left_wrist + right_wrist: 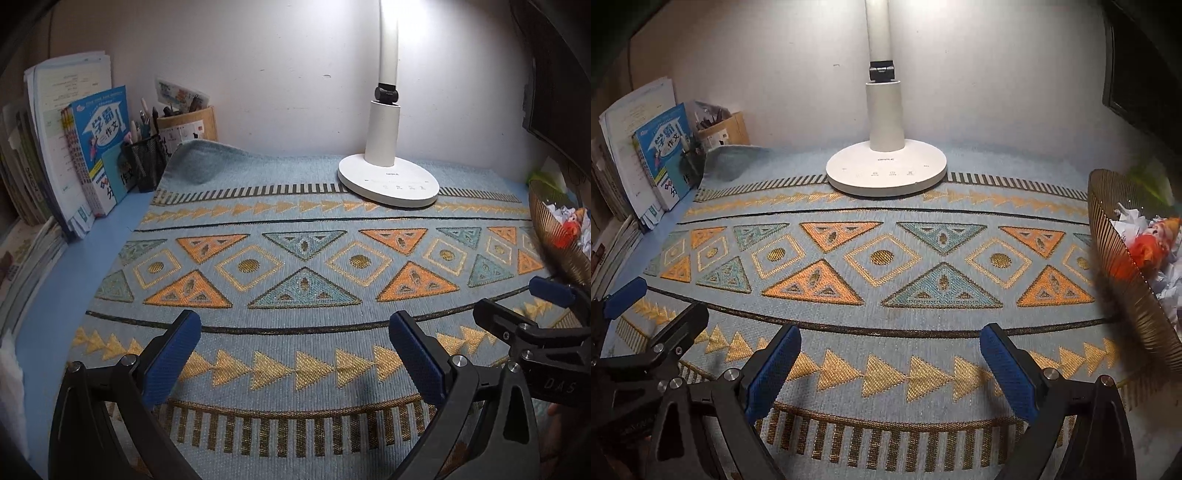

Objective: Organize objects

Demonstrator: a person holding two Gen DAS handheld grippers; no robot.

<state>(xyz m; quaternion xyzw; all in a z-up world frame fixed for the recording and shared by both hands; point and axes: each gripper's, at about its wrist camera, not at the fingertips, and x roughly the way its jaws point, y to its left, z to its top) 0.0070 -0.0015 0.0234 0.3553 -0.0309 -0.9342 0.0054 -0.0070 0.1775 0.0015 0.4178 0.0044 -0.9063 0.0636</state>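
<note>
A blue surface (44, 295) sits against a pale wall (277, 74) and is mostly covered by a woven light-blue mat (295, 332) patterned with orange and teal triangles, gold diamonds and rows of gold arrowheads; the mat's far left corner rides up against the wall.

In the left wrist view, a white desk lamp (388, 181) stands on the mat at 1 o'clock, its round base flat and its stem rising out of frame. At 10 o'clock, upright books (99, 147) and papers lean together, with a black mesh pen holder (146, 162) and a tan pen box (188, 125) just beside them. At 3 o'clock, a gold ribbed bowl (554, 236) holds crumpled paper (563, 214) and orange scraps.

The left claw (295, 365) hovers over the mat at 6 o'clock, blue pads wide apart, holding nothing. The right claw (890, 369) is likewise spread wide and empty above the arrowhead row, with the bowl at its 3 o'clock and the lamp at 12.
</note>
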